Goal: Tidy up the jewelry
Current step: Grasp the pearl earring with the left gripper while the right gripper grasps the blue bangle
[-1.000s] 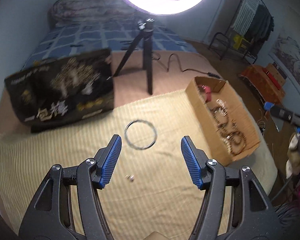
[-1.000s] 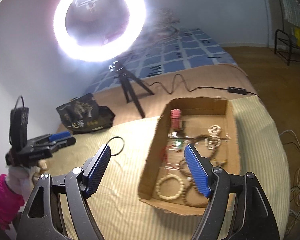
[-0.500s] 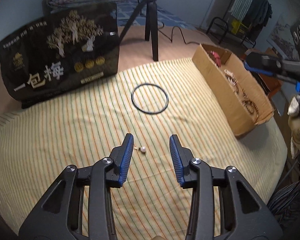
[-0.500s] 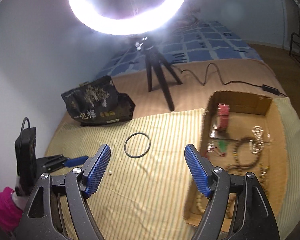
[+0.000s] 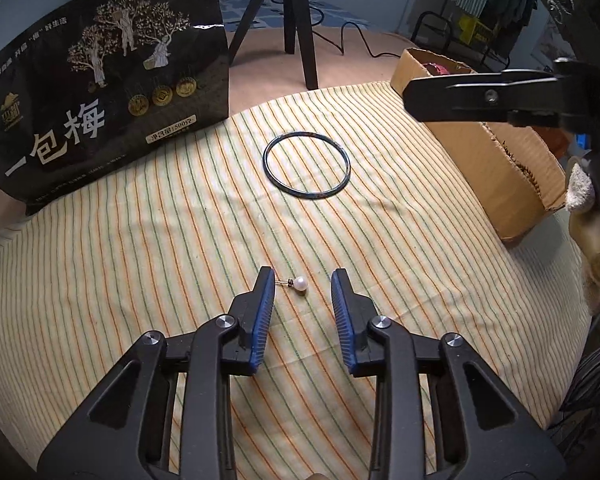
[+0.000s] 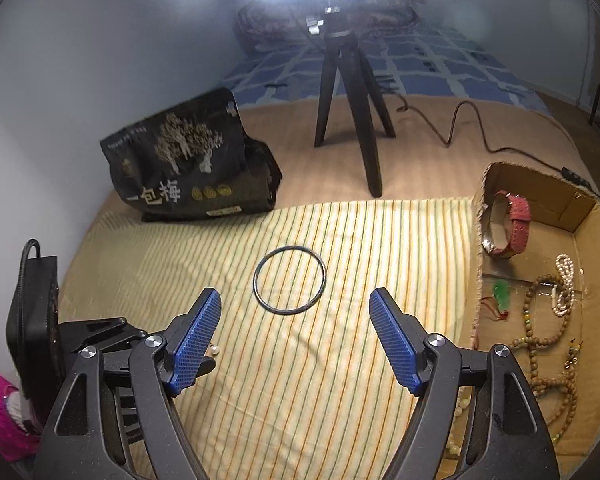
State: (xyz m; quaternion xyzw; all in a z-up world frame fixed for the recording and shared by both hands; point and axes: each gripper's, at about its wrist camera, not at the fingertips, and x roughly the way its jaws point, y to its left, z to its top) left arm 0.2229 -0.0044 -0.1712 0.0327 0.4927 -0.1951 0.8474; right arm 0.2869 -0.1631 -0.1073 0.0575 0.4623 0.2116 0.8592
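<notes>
From the left wrist camera, things look much bigger and closer than a second ago. Back then the ring light filled the top and the striped cloth sat far below. Now the light is out of sight and the cloth fills most of the picture. The left gripper was wide apart before; its jaws are now much nearer together and are closing. The small pearl earring lies on the cloth between the two blue tips. Its thin post reaches the left tip, but the pads do not squeeze it. The dark bangle lies flat on the cloth further ahead, well apart from the tips. The black bag stands behind on the left. The cardboard box sits on the right, and the right gripper now pokes in above it.

From the right wrist camera, the view has slid sideways. A second ago the box was straight ahead between the tips. Now the cardboard box is off to the right, with beads and a red strap inside. The right gripper is wide apart, as before, with nothing in it. The dark bangle lies on the striped cloth just ahead, between the two tips. The pearl earring peeks out beside the left tip, next to the left gripper at lower left.
</notes>
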